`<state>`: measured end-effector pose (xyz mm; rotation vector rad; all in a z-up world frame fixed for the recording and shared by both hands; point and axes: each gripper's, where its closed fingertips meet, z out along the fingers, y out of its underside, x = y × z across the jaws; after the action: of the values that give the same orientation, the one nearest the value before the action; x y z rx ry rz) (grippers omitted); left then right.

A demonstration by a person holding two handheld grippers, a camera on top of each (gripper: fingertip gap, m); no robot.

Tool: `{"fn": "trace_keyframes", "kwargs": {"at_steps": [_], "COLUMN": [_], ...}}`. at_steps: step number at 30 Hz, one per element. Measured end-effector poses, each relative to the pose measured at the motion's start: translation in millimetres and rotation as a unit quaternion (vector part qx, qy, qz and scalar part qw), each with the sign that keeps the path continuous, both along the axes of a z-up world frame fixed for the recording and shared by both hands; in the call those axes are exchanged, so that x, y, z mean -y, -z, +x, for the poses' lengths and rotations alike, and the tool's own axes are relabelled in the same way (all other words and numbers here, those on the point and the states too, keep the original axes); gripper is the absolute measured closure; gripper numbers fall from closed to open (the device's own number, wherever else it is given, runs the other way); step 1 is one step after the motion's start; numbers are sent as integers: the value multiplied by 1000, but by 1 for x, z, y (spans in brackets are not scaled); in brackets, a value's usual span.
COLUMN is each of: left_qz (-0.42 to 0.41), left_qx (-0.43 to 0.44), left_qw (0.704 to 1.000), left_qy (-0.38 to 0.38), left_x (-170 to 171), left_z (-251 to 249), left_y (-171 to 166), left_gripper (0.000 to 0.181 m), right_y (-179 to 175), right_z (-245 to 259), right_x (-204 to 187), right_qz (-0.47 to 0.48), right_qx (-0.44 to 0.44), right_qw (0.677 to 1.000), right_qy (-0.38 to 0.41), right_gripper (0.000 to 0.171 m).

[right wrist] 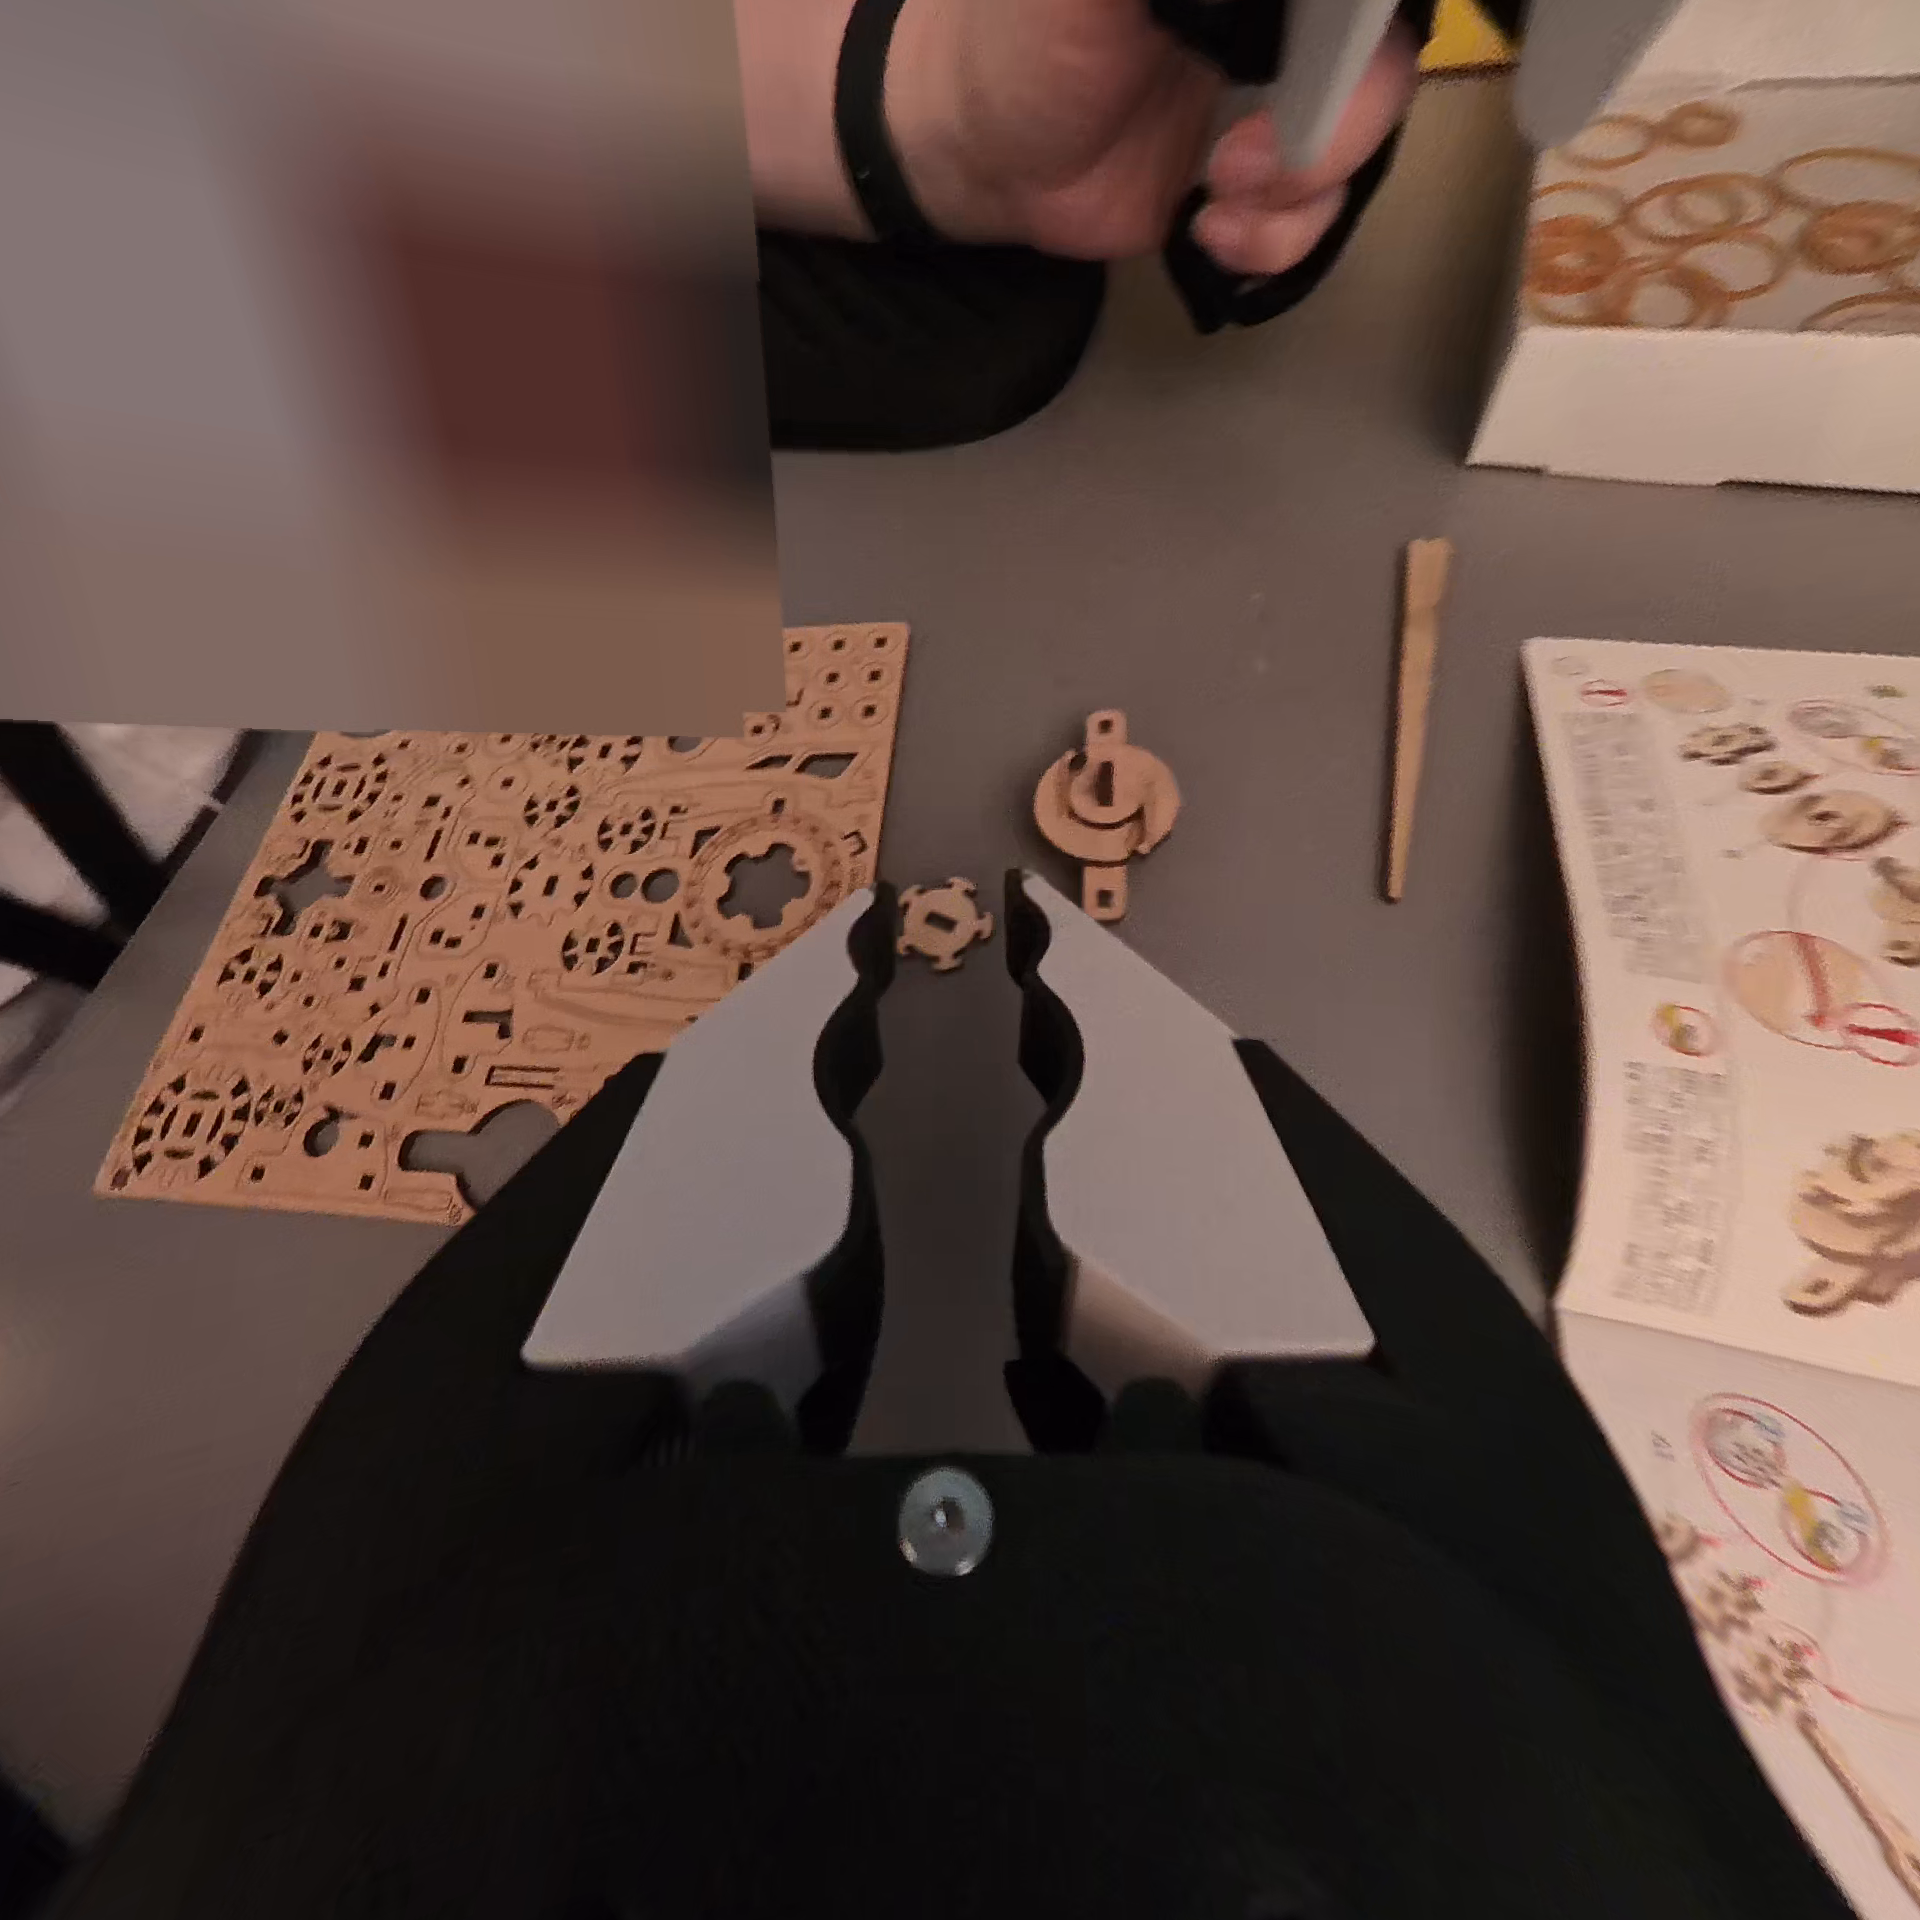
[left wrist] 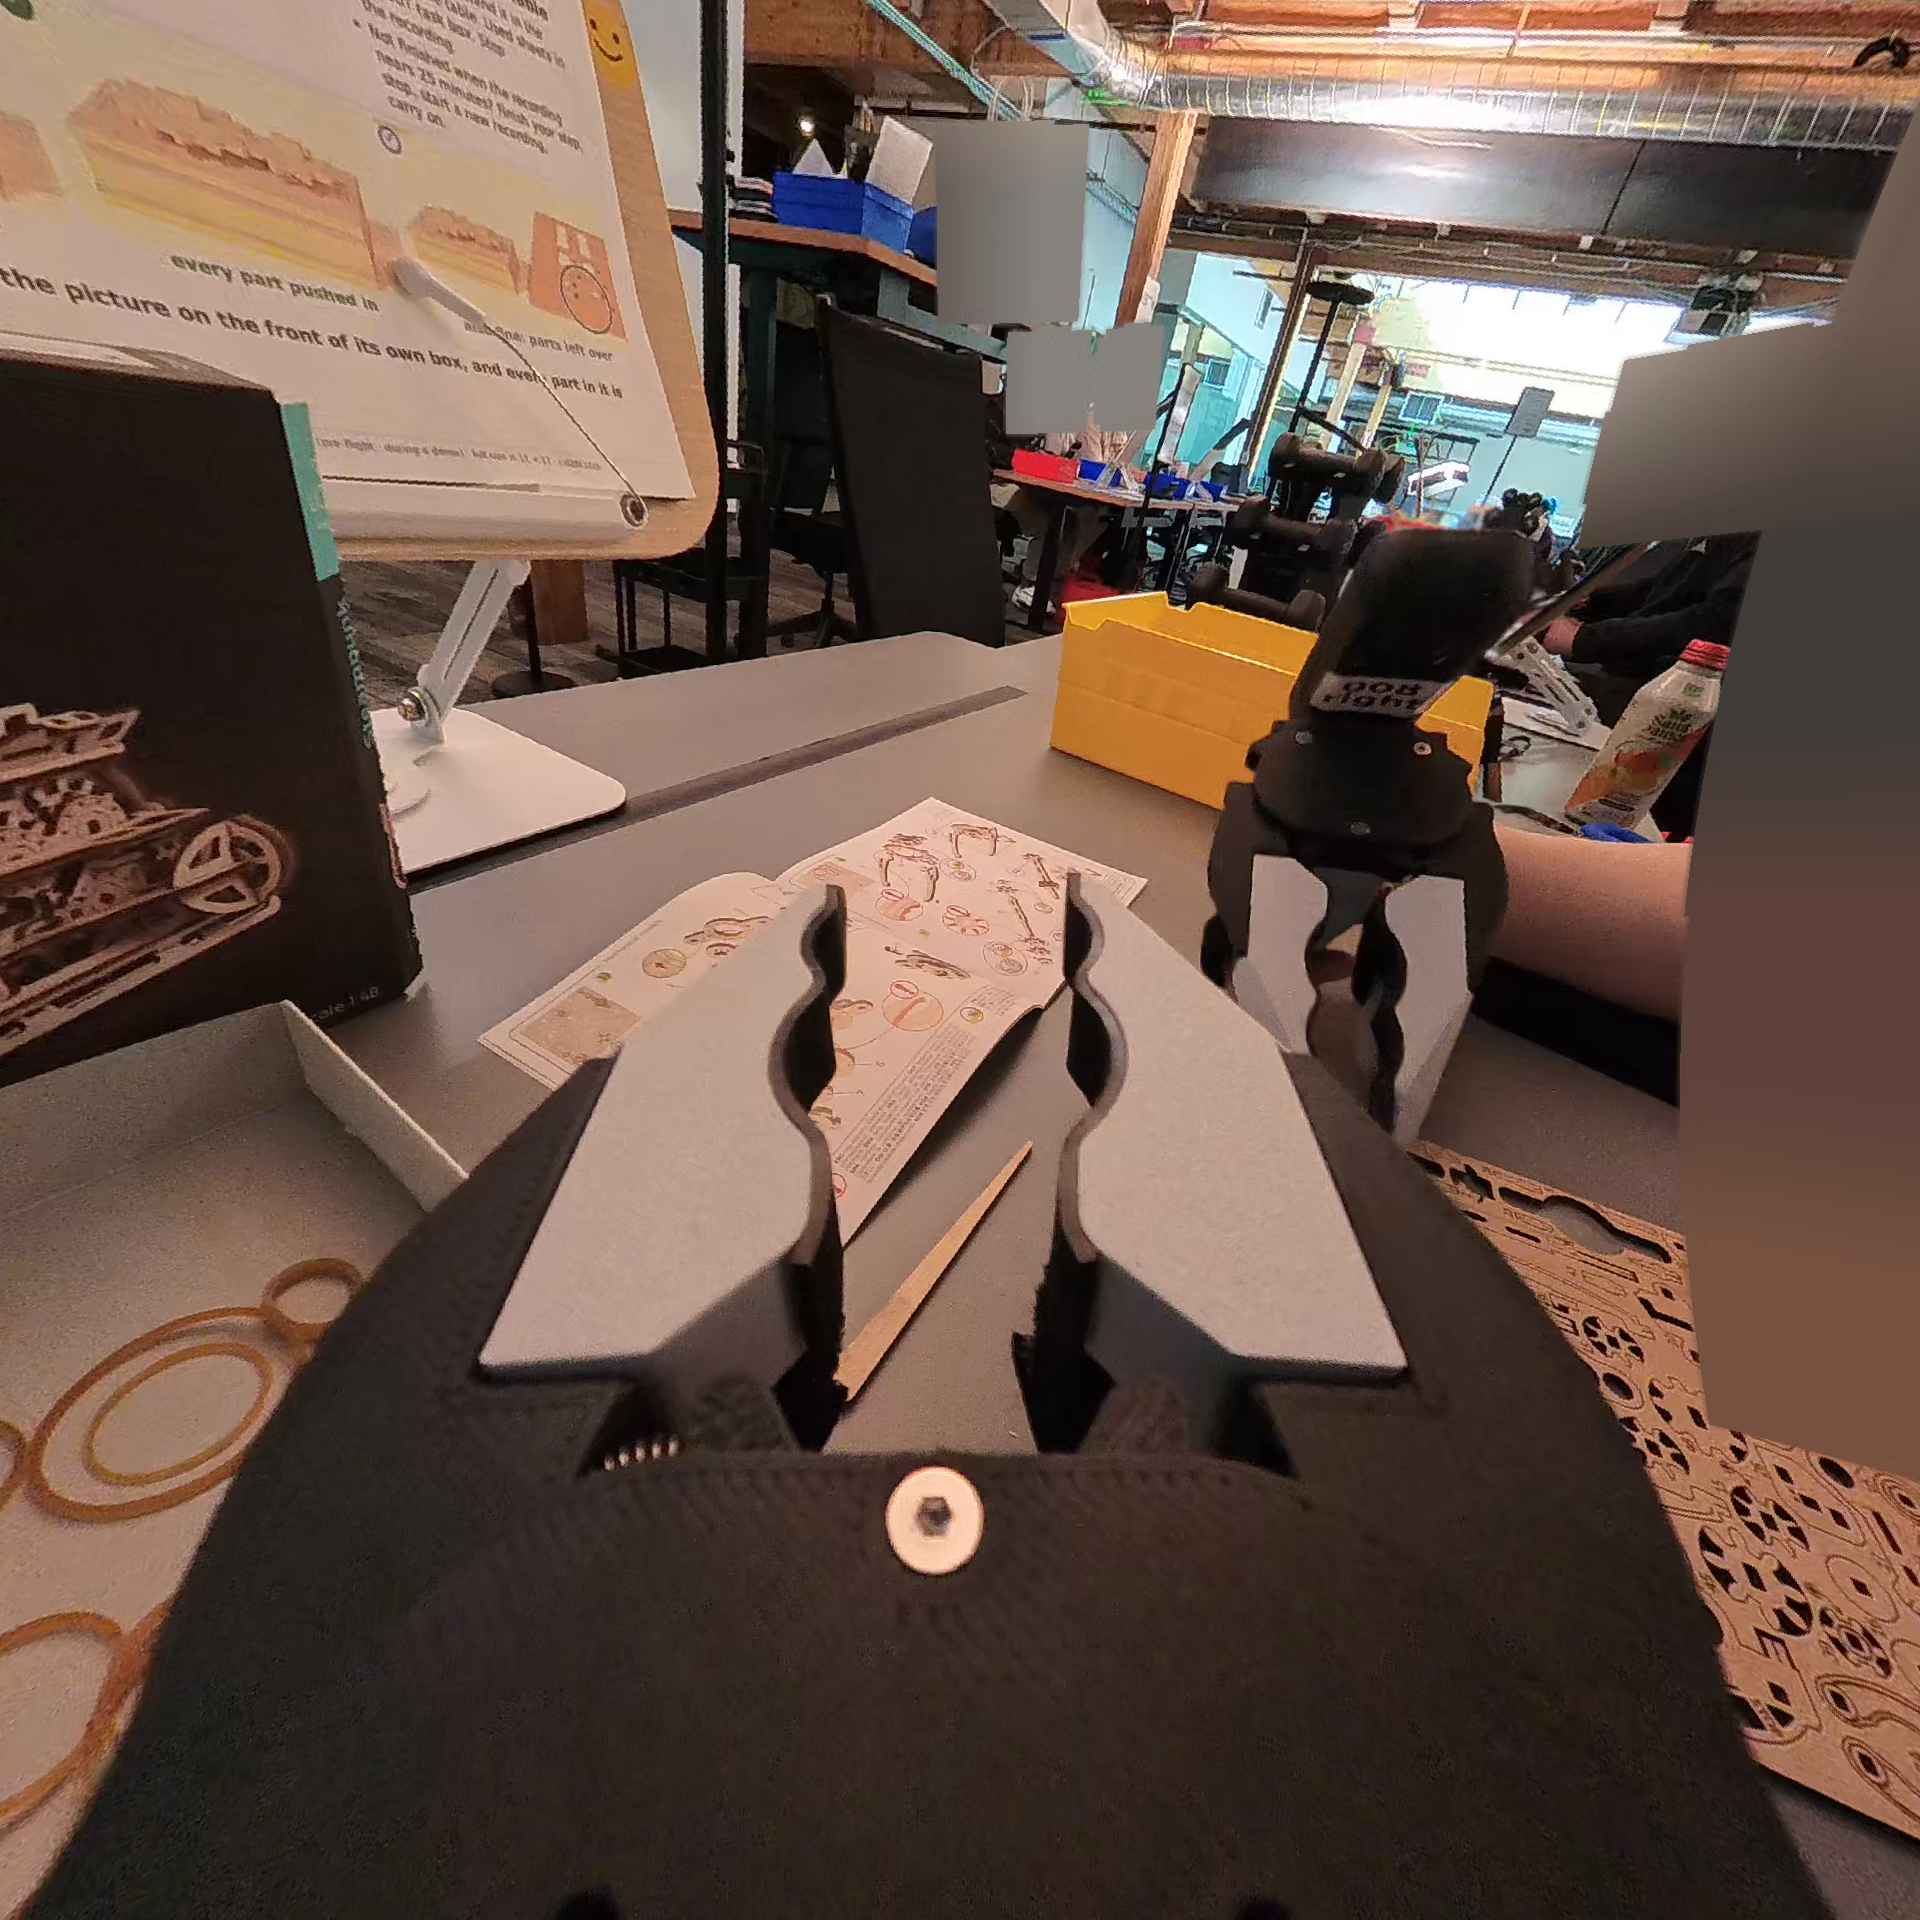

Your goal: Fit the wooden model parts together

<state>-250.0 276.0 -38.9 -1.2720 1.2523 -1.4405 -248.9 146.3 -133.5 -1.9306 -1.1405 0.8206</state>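
In the right wrist view my right gripper (right wrist: pixel 943 894) is open, its tips on either side of a small notched wooden gear (right wrist: pixel 941 923) lying flat on the grey table. A small wooden sub-assembly (right wrist: pixel 1108 812) with a disc and an axle lies just beyond it. A laser-cut wooden parts sheet (right wrist: pixel 457 935) lies to the left. A thin wooden stick (right wrist: pixel 1411 717) lies to the right. In the left wrist view my left gripper (left wrist: pixel 954 904) is open and empty above the stick (left wrist: pixel 935 1283) and the instruction booklet (left wrist: pixel 914 987). The right gripper (left wrist: pixel 1351 997) shows farther off there.
An open white box (left wrist: pixel 343 1081) with rubber bands (left wrist: pixel 166 1413) sits at the left; it also shows in the right wrist view (right wrist: pixel 1683 416). The dark kit box (left wrist: pixel 177 707), a stand with a paper sheet (left wrist: pixel 343 239), a yellow bin (left wrist: pixel 1174 686) and a bottle (left wrist: pixel 1652 738) stand around. The booklet (right wrist: pixel 1745 987) lies at the right. About 15 cm separates my left fingertips from my right. My right gripper's tips are some 10 cm from the thin wooden stick (right wrist: pixel 1411 717). Seen from the left wrist view (left wrist: pixel 963 1233) as well.
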Motion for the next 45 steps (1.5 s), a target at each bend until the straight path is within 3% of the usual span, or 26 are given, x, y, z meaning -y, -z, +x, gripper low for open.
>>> {"fn": "trace_keyframes", "kwargs": {"at_steps": [11,33,38,45], "left_qz": [3,-1,2,15], "left_qx": [-9,-4,1,57], "left_qw": [1000,1000,1000,996], "left_qy": [8,7,10,71], "left_x": [4,3,4,26], "left_z": [2,1,1,-6], "left_y": [4,2,0,-18], "left_gripper": [141,142,142,141], "right_y": [26,27,6,-45], "right_z": [-7,-7,-8,3], "right_x": [3,0,-4,-15], "right_qz": [-8,15,19,-16], "right_qx": [57,73,12,-163], "right_qw": [998,997,1000,986], "right_qy": [-18,-15,-3,40], "right_gripper": [143,148,148,149]}}
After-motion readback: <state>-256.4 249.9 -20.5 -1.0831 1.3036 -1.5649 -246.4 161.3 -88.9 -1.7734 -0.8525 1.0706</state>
